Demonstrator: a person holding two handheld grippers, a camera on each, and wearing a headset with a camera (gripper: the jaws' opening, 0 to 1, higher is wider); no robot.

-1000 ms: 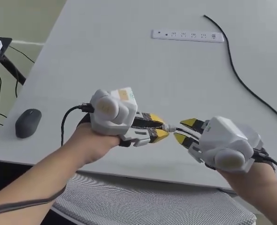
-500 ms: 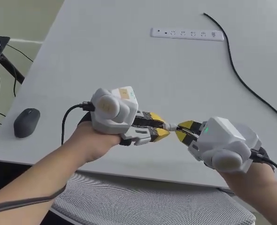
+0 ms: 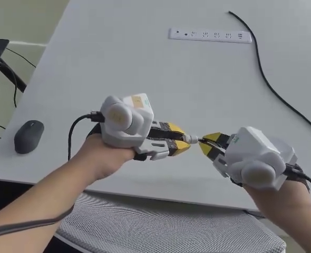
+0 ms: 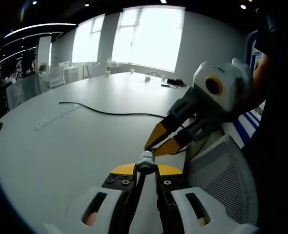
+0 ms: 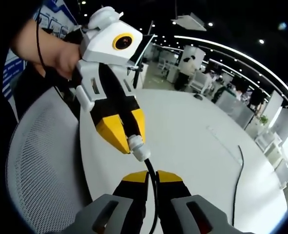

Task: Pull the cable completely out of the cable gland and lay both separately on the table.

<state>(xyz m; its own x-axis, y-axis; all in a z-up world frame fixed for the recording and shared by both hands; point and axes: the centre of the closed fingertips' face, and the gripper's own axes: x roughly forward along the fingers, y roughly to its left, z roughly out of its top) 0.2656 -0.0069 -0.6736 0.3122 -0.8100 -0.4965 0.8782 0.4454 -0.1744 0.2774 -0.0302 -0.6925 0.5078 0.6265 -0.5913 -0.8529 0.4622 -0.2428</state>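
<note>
My left gripper [image 3: 180, 143] is shut on a small white cable gland [image 3: 190, 139], held in the air above the table's near edge. A thin black cable [image 5: 152, 176] runs out of the gland [image 5: 138, 147] and passes between the jaws of my right gripper [image 5: 153, 175], which is shut on it. In the head view the right gripper [image 3: 208, 144] sits just right of the gland, tip to tip with the left one. The left gripper view has the gland [image 4: 145, 161] pinched between the left gripper's [image 4: 145, 169] yellow tips, and the right gripper [image 4: 159, 144] comes in from the right.
A white power strip [image 3: 210, 36] lies at the far side of the grey table [image 3: 145, 68], with a long black cord [image 3: 274, 90] running down the right side. A dark mouse [image 3: 28, 136] rests near the left edge. A mesh chair [image 3: 161, 226] stands below the grippers.
The right gripper, open a second ago, has closed in on the gland and shut on the black cable. The left gripper has held its grip almost still.
</note>
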